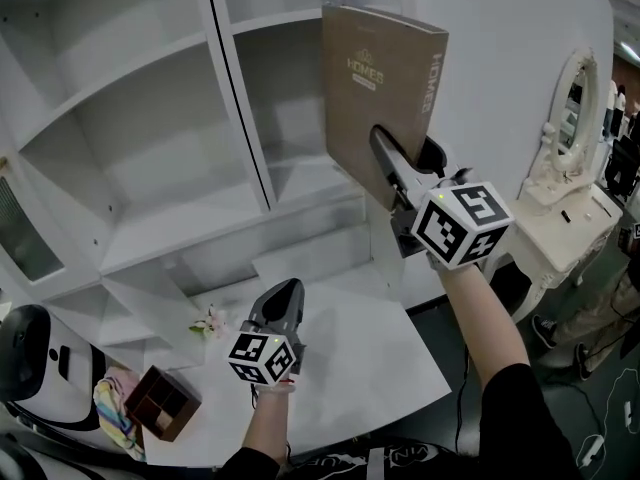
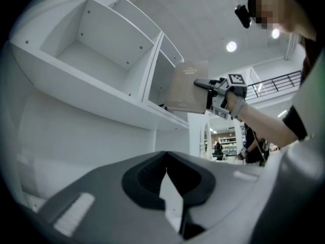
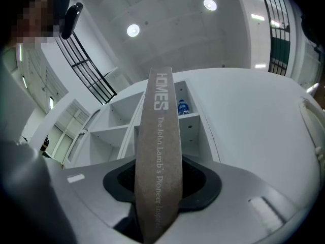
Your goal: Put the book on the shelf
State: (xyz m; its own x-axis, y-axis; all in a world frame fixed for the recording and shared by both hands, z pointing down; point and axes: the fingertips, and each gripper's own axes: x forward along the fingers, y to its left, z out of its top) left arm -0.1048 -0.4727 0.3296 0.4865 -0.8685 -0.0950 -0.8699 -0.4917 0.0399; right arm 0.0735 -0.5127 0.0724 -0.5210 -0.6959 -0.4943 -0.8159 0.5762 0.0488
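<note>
Clutter gathers at the front left corner of the white surface (image 1: 370,358): a rounded white machine (image 1: 40,363), a striped cloth (image 1: 115,408) and a brown box with compartments (image 1: 160,403). A small sprig of flowers (image 1: 208,323) lies just behind the box. Along the surface's back edge rises the white shelf unit (image 1: 150,158), whose dark-edged upright divider splits the left compartments from the right ones.

The left claw (image 1: 283,293) hangs over the middle of the surface, pointing at the shelf unit. Its own view shows the claw (image 2: 166,159) with tips together and nothing between them.

Further right, the brown book (image 1: 375,98) is up in the air, upright, in front of a right-hand compartment of the shelf unit and not resting on any shelf. The right claw (image 1: 400,148) is clamped on its lower part, one jaw on each cover.

Only the right gripper view shows the book (image 3: 158,156) spine-on, with "HOMES" lettered along it, and a blue bottle (image 3: 183,107) standing on a shelf behind it. Only the left gripper view shows book (image 2: 187,88) and right claw (image 2: 203,84) from the side.

Beyond the surface's right edge stands a white dressing table (image 1: 560,228) with an oval mirror (image 1: 570,108).
</note>
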